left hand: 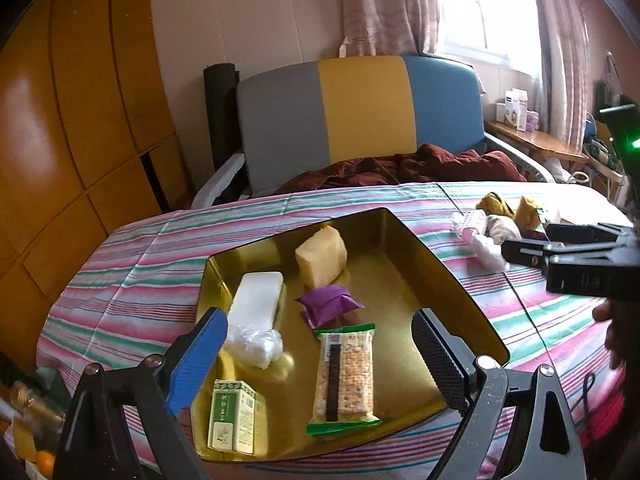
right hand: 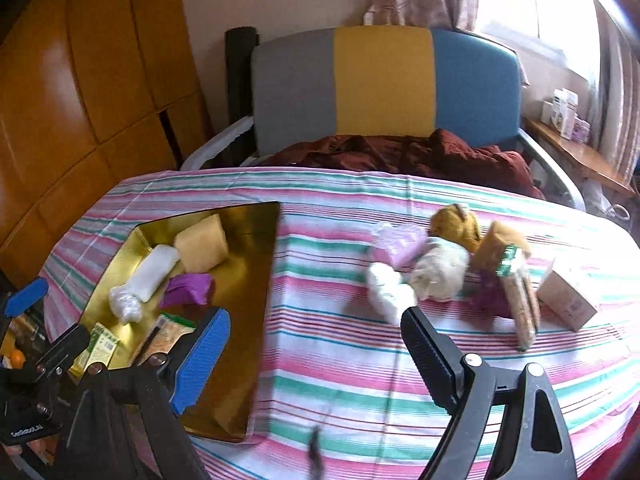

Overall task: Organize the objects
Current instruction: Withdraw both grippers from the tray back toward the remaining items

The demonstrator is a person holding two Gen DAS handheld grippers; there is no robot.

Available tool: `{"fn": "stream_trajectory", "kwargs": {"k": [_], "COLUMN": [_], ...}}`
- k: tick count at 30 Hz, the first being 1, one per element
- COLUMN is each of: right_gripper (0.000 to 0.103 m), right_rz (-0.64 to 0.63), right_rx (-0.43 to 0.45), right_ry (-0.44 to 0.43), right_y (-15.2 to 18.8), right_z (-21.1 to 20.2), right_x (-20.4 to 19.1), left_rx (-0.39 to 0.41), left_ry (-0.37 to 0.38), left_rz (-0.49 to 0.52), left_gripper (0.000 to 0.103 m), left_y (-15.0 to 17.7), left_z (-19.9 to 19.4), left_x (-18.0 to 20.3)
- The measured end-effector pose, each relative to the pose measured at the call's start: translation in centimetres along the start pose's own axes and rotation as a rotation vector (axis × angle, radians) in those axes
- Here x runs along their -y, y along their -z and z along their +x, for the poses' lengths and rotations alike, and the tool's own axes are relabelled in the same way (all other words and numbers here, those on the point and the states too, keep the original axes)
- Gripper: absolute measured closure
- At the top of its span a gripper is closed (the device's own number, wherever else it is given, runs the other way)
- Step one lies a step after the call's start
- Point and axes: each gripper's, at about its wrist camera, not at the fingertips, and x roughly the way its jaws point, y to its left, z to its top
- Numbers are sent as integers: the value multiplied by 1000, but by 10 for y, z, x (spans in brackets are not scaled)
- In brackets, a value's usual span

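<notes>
I am sorting loose snacks into the gold tray (left hand: pixel 404 240) on the striped table (right hand: pixel 340 360). Already lying in it: a cracker pack (left hand: pixel 346 376), purple packet (left hand: pixel 328 304), white wrapped roll (left hand: pixel 256 312), tan block (left hand: pixel 322 256) and green box (left hand: pixel 234 416). Still waiting outside, near my right fingers (right hand: pixel 316 352): a pile of wrapped packets (right hand: pixel 448 264) and a pale box (right hand: pixel 568 304). I am judging these light, crinkly and slippery; gripping across the middle looks safest. Both pairs of fingers are spread wide, holding nothing; the left fingers (left hand: pixel 320 356) are hovering above the tray. Only the right view is showing the pale box; only the left view is showing the tray's full contents.
</notes>
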Motion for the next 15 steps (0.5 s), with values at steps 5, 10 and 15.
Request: {"fn": "stream_trajectory", "kwargs": {"k": [5, 10, 15], "right_gripper": [14, 14, 14], "right_rz": [69, 147, 221], "right_rx": [-9, -1, 21], "right_ry": [36, 110, 204], "right_y": [-9, -21, -33], "right_z": [-3, -9, -12], "right_x": [39, 89, 143], "left_rx": [-11, -11, -4], "left_ry": [24, 53, 85], "left_rz": [16, 30, 60], "left_gripper": [9, 9, 9], "left_y": [-1, -7, -17], "left_z": [5, 7, 11], "left_x": [9, 19, 33]}}
